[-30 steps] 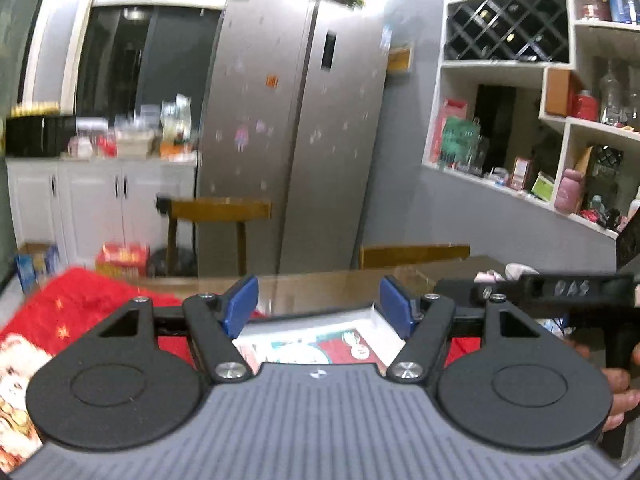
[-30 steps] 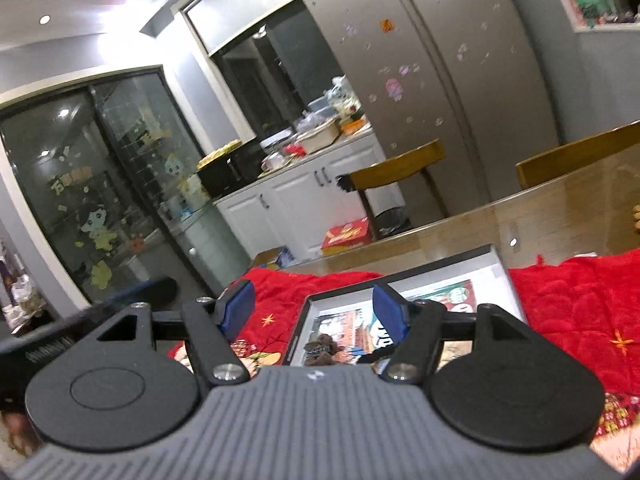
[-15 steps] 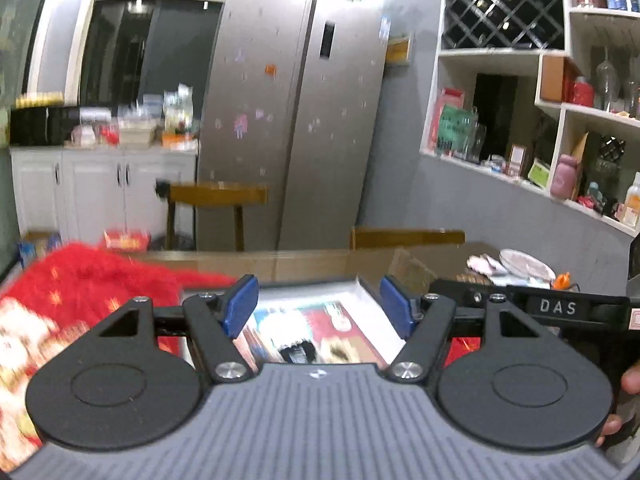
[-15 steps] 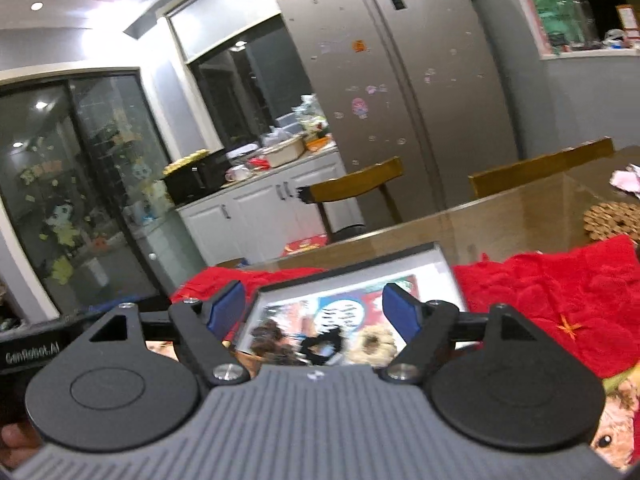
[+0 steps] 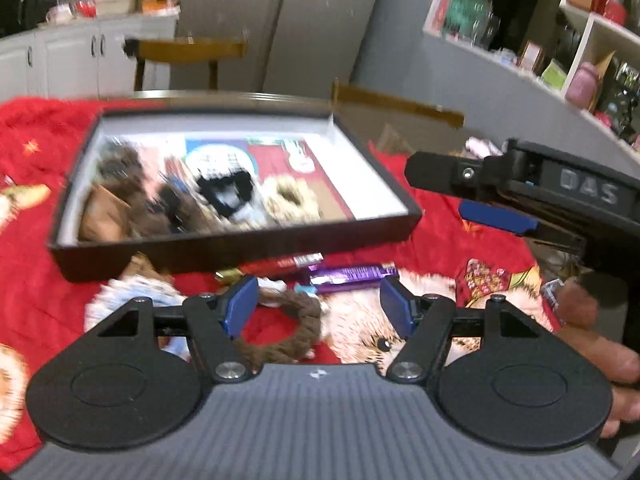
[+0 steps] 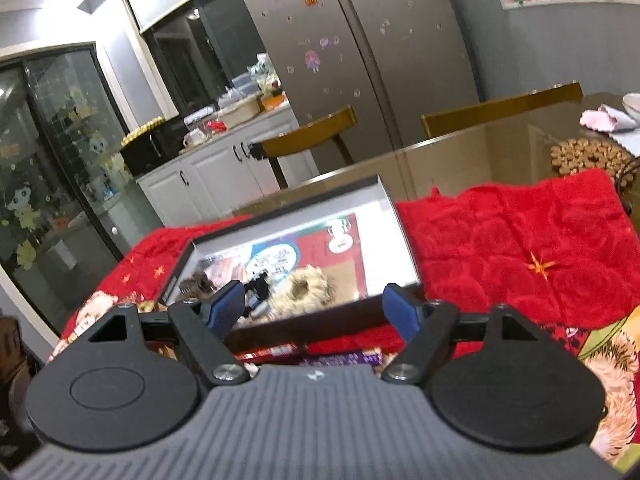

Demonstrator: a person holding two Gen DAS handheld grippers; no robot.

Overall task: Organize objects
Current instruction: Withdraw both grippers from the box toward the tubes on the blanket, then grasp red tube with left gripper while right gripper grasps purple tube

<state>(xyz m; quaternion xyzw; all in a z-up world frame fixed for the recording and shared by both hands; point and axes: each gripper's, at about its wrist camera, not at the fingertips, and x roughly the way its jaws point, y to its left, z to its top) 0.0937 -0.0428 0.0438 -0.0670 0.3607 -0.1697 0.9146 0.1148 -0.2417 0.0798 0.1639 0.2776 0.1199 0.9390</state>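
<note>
A shallow dark-rimmed box [image 5: 240,244] lies on a red blanket [image 5: 440,236] and holds several hair scrunchies, blurred here. In front of it lie a red snack bar [image 5: 288,262], a purple snack bar [image 5: 348,274], a brown scrunchie [image 5: 292,332] and a pale blue scrunchie [image 5: 128,292]. My left gripper [image 5: 320,308] hangs open over the brown scrunchie, its pads apart from it. My right gripper [image 5: 464,194] comes in from the right. In the right wrist view, the right gripper [image 6: 314,306] is open and empty before the box [image 6: 404,232], above the red bar [image 6: 272,350] and purple bar [image 6: 340,358].
The blanket [image 6: 520,248] covers the near part of a glass-topped table. A cork trivet [image 6: 580,156] and a pink cloth [image 6: 600,118] lie at its far right. Two wooden chairs [image 6: 312,136] stand behind the table. A person's hand [image 5: 600,360] grips the right handle.
Both grippers have sunk and tipped down toward the table. The box now fills more of each view, and the bars and scrunchies in front of it have appeared. The right jaws stand slightly wider.
</note>
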